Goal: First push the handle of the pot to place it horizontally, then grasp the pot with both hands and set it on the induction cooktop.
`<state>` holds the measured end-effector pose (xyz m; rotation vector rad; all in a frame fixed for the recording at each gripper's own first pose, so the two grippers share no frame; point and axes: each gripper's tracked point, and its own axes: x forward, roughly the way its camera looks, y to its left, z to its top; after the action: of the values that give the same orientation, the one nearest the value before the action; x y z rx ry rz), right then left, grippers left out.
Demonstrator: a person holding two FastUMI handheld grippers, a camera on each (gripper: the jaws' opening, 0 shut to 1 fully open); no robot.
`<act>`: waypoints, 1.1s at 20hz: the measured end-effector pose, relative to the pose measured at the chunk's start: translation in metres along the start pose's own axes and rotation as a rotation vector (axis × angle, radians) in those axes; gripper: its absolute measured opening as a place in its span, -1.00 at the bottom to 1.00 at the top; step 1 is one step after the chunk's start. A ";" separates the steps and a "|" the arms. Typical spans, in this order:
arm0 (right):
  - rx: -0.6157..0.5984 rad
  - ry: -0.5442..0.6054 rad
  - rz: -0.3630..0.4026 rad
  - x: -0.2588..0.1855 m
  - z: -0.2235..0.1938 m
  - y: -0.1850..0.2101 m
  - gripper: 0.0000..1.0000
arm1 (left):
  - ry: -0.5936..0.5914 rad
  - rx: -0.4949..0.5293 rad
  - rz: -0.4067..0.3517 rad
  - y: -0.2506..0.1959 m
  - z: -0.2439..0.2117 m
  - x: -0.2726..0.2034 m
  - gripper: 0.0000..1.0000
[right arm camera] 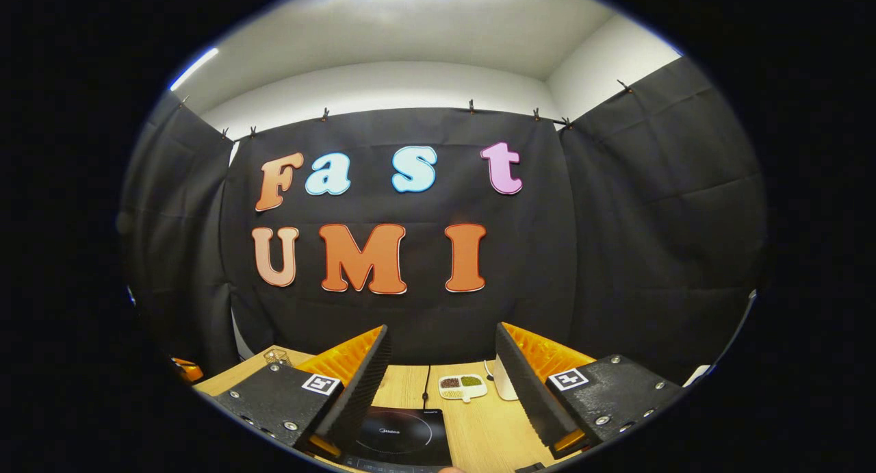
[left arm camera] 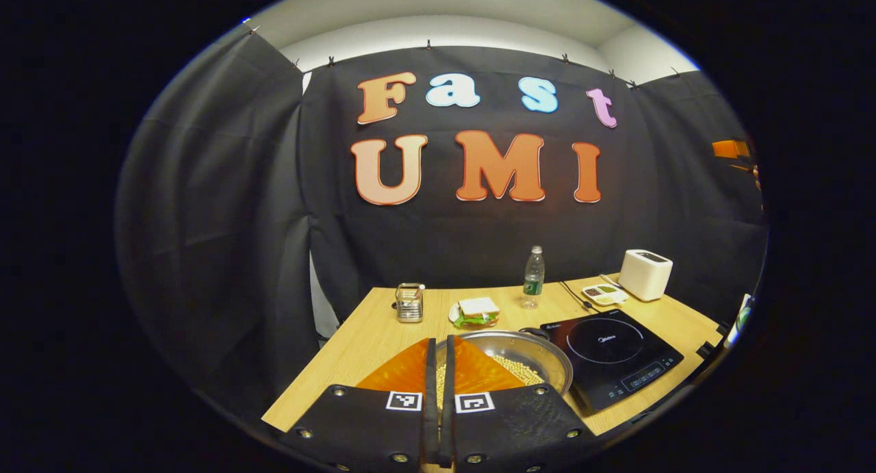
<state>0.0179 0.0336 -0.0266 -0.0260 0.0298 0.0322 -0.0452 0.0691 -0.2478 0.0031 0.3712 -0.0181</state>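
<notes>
In the left gripper view a shallow metal pot (left arm camera: 540, 359) holding yellow beans sits on the wooden table (left arm camera: 356, 343), just left of the black induction cooktop (left arm camera: 609, 353). A short dark handle (left arm camera: 531, 332) sticks out at the pot's far rim, beside the cooktop's corner. My left gripper (left arm camera: 439, 343) hovers over the pot's near left side with its orange fingers together and nothing clamped between them. In the right gripper view my right gripper (right arm camera: 441, 330) stands wide open and empty above the cooktop (right arm camera: 404, 435).
At the back of the table stand a water bottle (left arm camera: 533, 278), a white toaster (left arm camera: 645, 274), a small divided dish (left arm camera: 603, 293), a sandwich on a plate (left arm camera: 475, 312) and a metal holder (left arm camera: 409, 302). The black cloth walls close in on three sides.
</notes>
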 end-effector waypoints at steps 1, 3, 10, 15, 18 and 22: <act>-0.002 0.002 0.002 0.001 0.000 0.002 0.90 | 0.021 -0.005 0.000 0.001 -0.012 0.000 -0.94; -0.003 0.005 0.003 0.002 -0.003 0.004 0.90 | 0.063 -0.028 -0.003 0.001 -0.035 0.001 -0.94; -0.006 0.018 0.007 0.007 -0.012 0.010 0.91 | 0.190 -0.054 -0.018 -0.006 -0.109 -0.004 -0.94; -0.019 0.021 0.003 0.013 -0.024 0.016 0.91 | 0.271 -0.059 -0.045 -0.017 -0.149 -0.005 -0.94; -0.012 0.033 0.001 0.014 -0.033 0.020 0.91 | 0.314 -0.066 -0.057 -0.021 -0.171 -0.005 -0.94; 0.000 0.031 0.008 0.011 -0.039 0.025 0.90 | 0.370 -0.079 -0.072 -0.026 -0.196 -0.003 -0.94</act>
<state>0.0274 0.0575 -0.0666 -0.0264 0.0604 0.0394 -0.1198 0.0447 -0.4293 -0.0856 0.7420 -0.0749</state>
